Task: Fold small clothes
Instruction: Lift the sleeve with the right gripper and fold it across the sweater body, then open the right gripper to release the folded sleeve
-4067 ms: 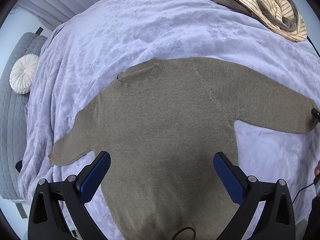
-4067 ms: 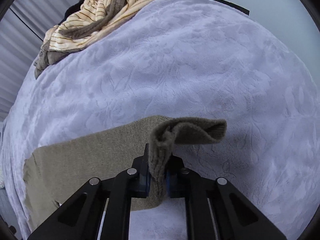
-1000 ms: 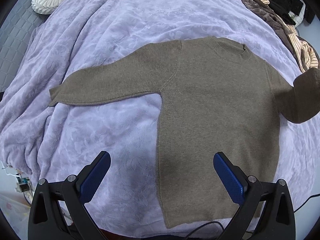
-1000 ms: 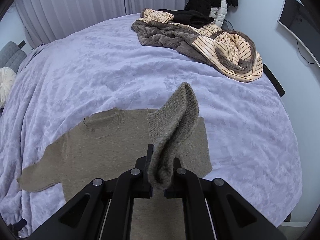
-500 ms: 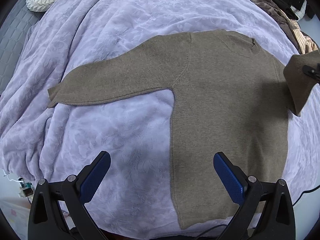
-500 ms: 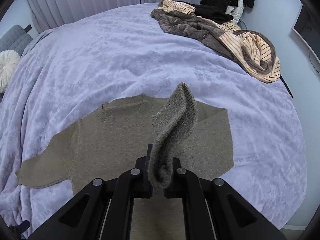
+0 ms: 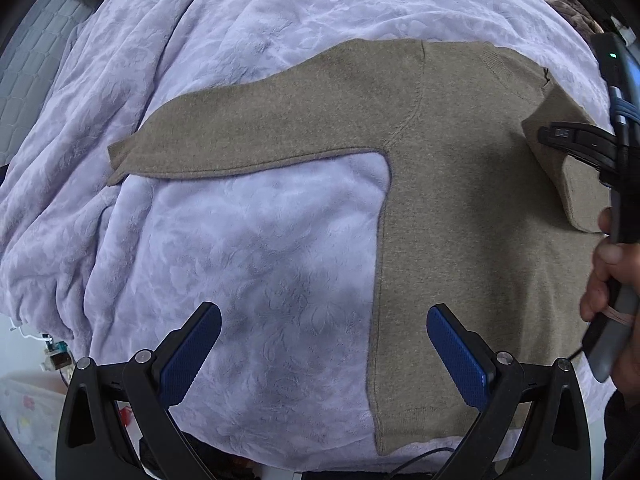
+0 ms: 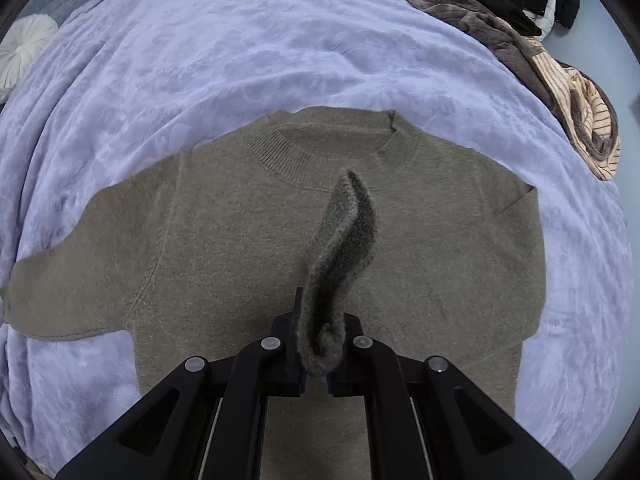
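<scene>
An olive-brown knit sweater [image 7: 460, 216] lies flat on the lilac bedspread [image 7: 256, 264], also in the right wrist view [image 8: 240, 248]. Its left sleeve [image 7: 240, 136] stretches out to the left. My right gripper [image 8: 316, 356] is shut on the cuff of the right sleeve [image 8: 344, 232] and holds it folded over the sweater's chest; it shows at the right edge of the left wrist view [image 7: 568, 136]. My left gripper [image 7: 324, 356] is open and empty, above the sweater's lower left side and the bedspread.
A heap of striped and brown clothes [image 8: 560, 80] lies at the far right of the bed. A round white cushion [image 8: 20, 48] sits far left on a grey sofa. The bed's near edge [image 7: 240, 452] is just below my left gripper.
My right gripper has carried the sleeve cuff further inward and lower over the sweater's chest. My left gripper has moved closer to the sweater's left side.
</scene>
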